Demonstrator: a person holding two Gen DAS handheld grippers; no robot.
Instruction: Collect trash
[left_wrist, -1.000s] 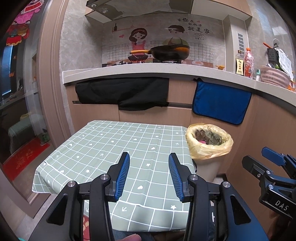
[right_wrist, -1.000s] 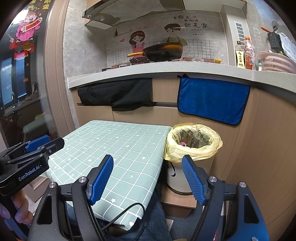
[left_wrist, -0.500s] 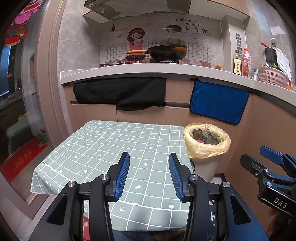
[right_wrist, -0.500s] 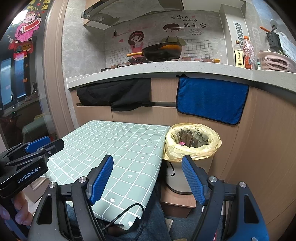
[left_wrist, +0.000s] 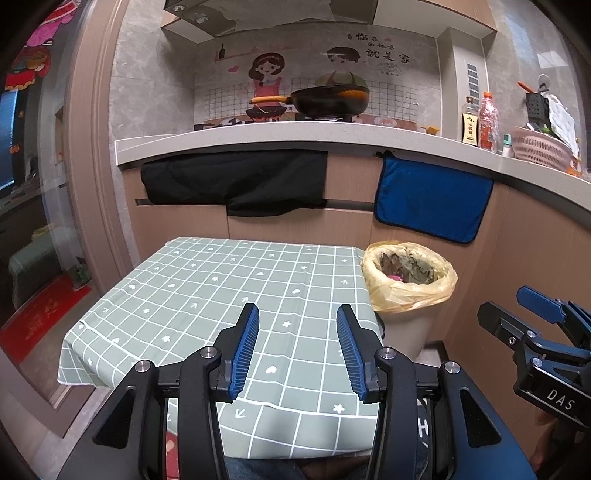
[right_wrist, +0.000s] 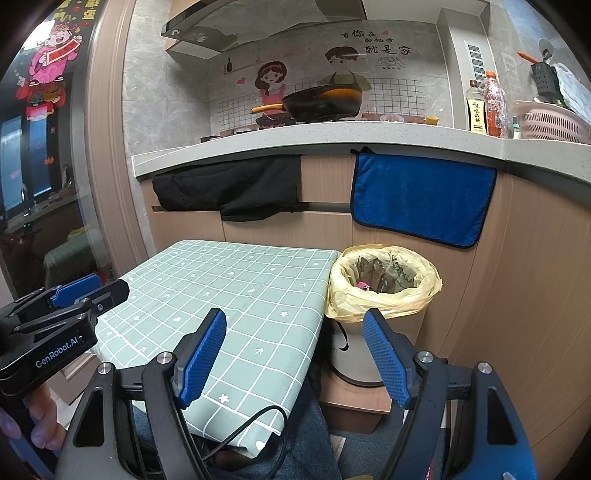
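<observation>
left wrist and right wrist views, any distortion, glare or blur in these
Left wrist view: strong fisheye, the counter edge bows and the corners go black; sharp, no motion blur. Right wrist view: same bending, reflections on the glass door at the left; the bin and tablecloth are evenly lit, shadows soft.

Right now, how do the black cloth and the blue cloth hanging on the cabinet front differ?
The black cloth is wide and rumpled, with an uneven lower edge; the blue cloth is narrower, flat and neatly rectangular with dark trim. The black cloth hangs behind the table; the blue cloth hangs above the yellow-lined trash bin. Both hang just under the countertop.
</observation>
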